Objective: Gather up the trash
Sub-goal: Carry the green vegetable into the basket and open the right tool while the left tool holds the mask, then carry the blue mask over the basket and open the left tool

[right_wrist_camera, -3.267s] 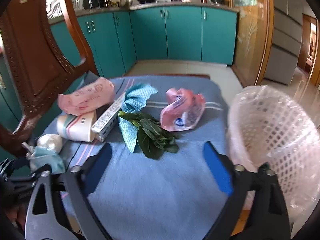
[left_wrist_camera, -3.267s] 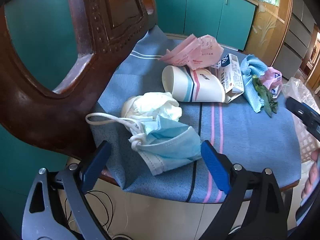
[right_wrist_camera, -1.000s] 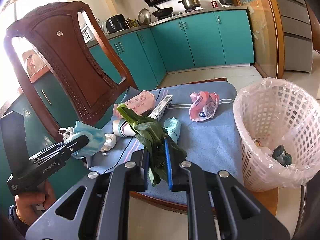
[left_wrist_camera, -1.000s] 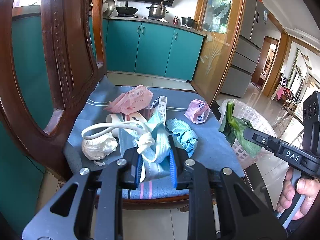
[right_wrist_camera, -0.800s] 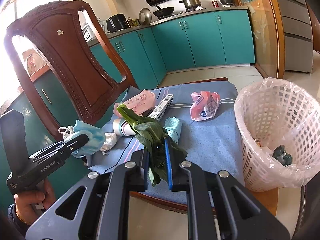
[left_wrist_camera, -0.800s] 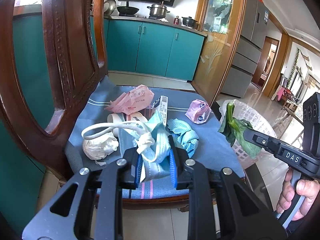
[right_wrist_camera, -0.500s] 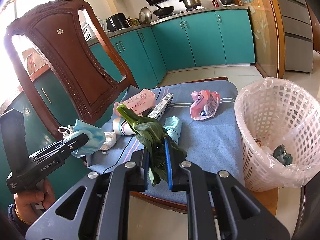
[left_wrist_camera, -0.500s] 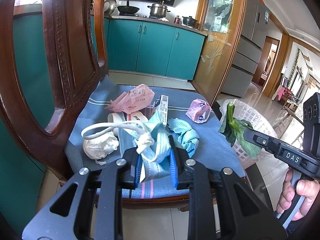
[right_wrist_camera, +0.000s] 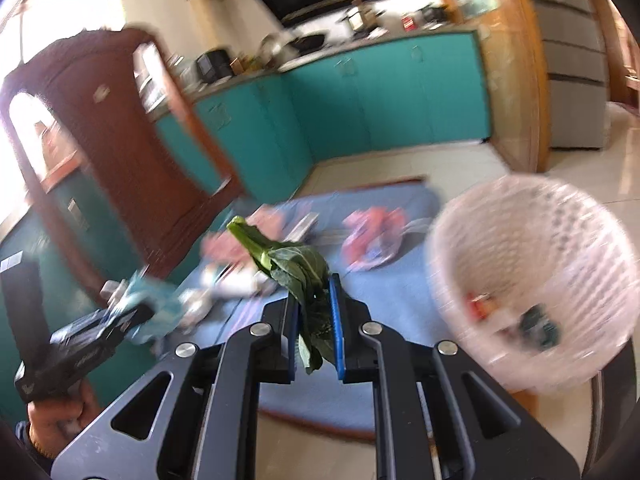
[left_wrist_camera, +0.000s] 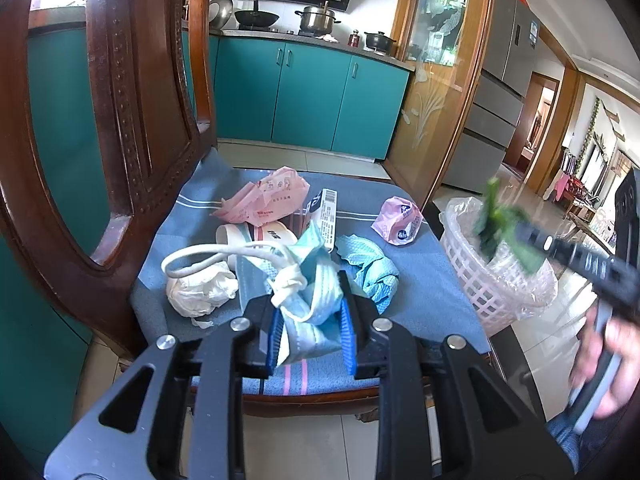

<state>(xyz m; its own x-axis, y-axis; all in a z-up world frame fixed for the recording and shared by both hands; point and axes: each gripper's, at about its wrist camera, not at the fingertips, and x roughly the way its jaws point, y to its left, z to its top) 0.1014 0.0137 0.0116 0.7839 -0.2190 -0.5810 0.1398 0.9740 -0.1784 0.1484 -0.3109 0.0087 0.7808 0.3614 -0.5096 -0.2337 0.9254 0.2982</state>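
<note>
1. Right gripper (right_wrist_camera: 314,320): pinching the leafy greens (right_wrist_camera: 296,268), stalk end up, limp leaf hanging below the pads.
2. Best carried squarely above the white mesh basket (right_wrist_camera: 532,280) beside the chair seat (left_wrist_camera: 424,280) before parting the pads, so the leaf drops inside rather than catching the liner rim.
3. Left gripper (left_wrist_camera: 310,324): clamped on the crumpled blue face mask (left_wrist_camera: 316,288), white ear loop trailing; next for the basket.
4. Still on the seat: pink wrappers (left_wrist_camera: 272,196), paper cup (left_wrist_camera: 256,236), small carton (left_wrist_camera: 326,216), blue cloth (left_wrist_camera: 372,268), white tissue wad (left_wrist_camera: 200,290).
</note>
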